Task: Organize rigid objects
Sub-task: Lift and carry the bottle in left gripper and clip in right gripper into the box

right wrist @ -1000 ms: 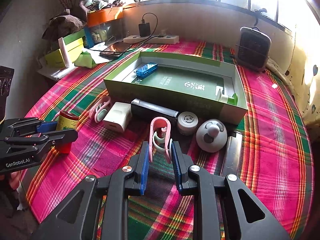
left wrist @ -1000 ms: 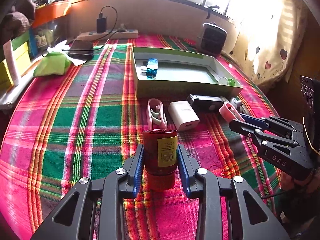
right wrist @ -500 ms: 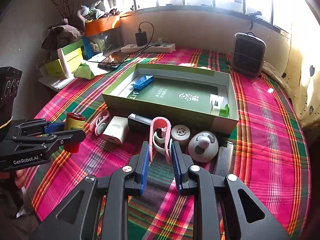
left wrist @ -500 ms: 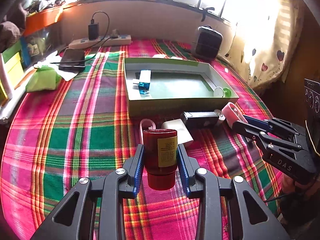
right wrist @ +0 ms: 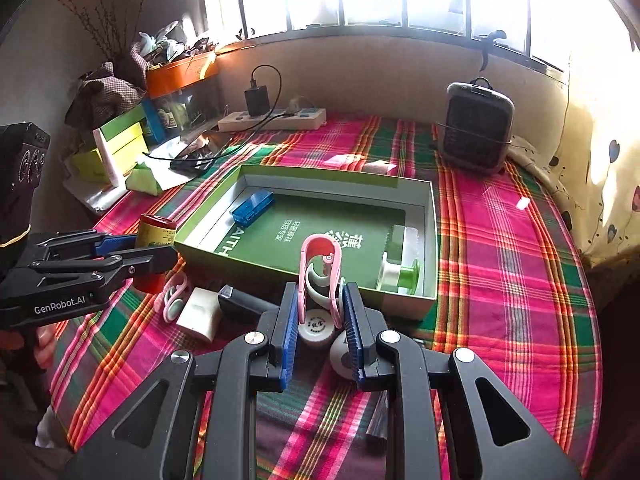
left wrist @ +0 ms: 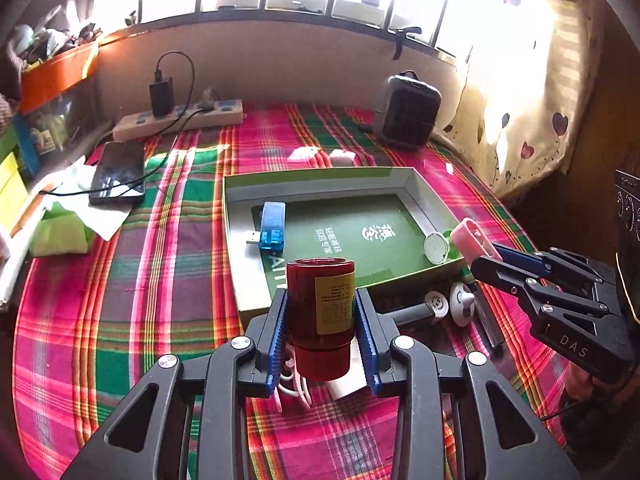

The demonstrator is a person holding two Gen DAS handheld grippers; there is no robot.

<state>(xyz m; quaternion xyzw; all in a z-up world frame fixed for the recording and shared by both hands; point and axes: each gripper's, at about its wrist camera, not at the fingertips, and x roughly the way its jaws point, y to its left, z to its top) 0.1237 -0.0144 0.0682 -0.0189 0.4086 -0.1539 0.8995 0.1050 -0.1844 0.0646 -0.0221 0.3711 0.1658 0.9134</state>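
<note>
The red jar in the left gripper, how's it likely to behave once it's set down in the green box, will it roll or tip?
The red jar is a round cylinder, so laid on its side it would probably roll. Stood on its flat end it looks squat enough to stay upright. Its smooth wall and paper label may slip a little between the left gripper pads. The green box has low walls that should stop it.

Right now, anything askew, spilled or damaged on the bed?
Nothing spilled or broken. The red jar in the left gripper and the pink clip in the right gripper are both held cleanly. Only loose items lie scattered in front of the green box.
</note>
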